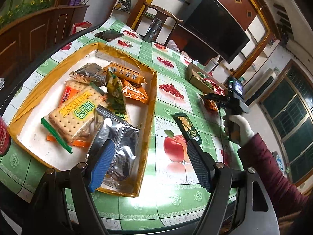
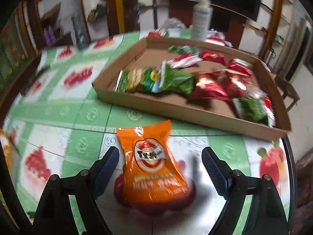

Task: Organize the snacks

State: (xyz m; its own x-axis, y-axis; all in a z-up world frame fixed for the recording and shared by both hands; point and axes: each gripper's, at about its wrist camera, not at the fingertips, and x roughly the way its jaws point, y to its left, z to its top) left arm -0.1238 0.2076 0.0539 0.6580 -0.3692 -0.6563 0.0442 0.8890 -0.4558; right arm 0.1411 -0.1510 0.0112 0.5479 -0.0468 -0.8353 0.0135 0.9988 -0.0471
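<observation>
Orange snack packet [image 2: 154, 162] lies between the right tongs [image 2: 160, 162], spread apart, untouched; left tongs [image 1: 150, 156] apart.

Table [image 1: 176, 197] bearing two trays: left tray [image 1: 150, 105] holding cracker pack [image 1: 78, 117] and foil pouch [image 1: 119, 146]; right tray [image 2: 195, 115] holding packets. Snack packet [image 2: 154, 166] on table before right tray.

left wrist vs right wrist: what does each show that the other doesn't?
Left only: yellow-rimmed tray of crackers and silver packs, a dark green packet on the table, a phone, the gloved hand.
Right only: white bottle.
Both: cardboard tray of red and green packets, orange packet, fruit-print tablecloth.
</observation>
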